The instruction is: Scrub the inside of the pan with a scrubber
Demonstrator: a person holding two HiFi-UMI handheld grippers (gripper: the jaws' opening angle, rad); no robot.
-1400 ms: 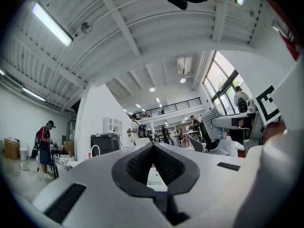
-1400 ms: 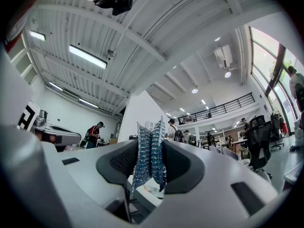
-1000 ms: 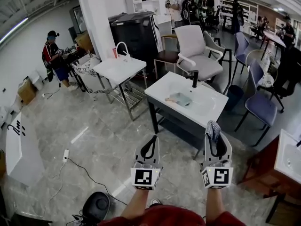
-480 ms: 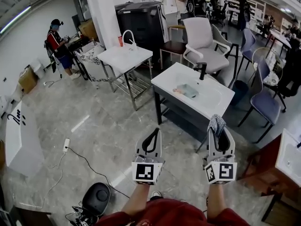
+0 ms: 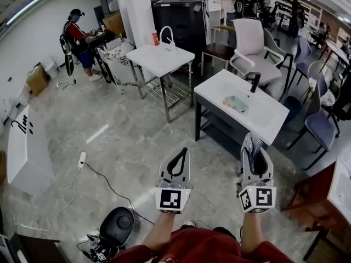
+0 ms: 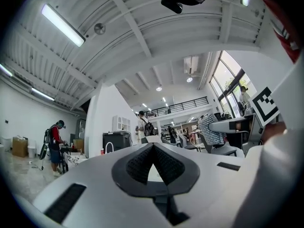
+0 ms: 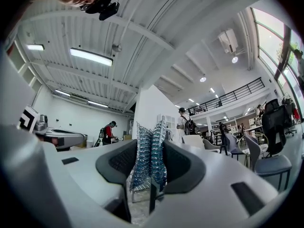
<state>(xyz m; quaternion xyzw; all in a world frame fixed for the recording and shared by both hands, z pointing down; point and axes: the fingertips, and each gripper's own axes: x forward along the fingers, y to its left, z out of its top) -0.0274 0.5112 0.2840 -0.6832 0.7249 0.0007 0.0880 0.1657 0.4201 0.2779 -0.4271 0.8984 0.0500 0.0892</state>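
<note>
My right gripper (image 5: pixel 253 148) is shut on a silvery-blue mesh scrubber (image 5: pixel 252 144), held up in the air over the floor. In the right gripper view the scrubber (image 7: pixel 149 156) stands squeezed between the two dark pads of that gripper (image 7: pixel 151 144). Beside it, my left gripper (image 5: pixel 177 160) is shut with nothing in it, and its pads (image 6: pixel 167 164) meet at the tip of the left gripper (image 6: pixel 153 146). Ahead to the right stands a white sink table (image 5: pixel 274 116) with a black tap (image 5: pixel 254 81). A shallow greyish pan (image 5: pixel 236 103) lies in its basin, well beyond both grippers.
A second white sink table (image 5: pixel 170 59) stands at the back, with a black cabinet (image 5: pixel 184 12) behind it. A white office chair (image 5: pixel 253 45) and blue chairs (image 5: pixel 321 125) crowd the right. On the floor lie a cable with a power strip (image 5: pixel 82 159) and a black round device (image 5: pixel 118 226). A person (image 5: pixel 77 37) works at the far left.
The whole scene has slid to the right in the head view. Both grippers keep the same pose side by side, the scrubber still clamped in the right one.
</note>
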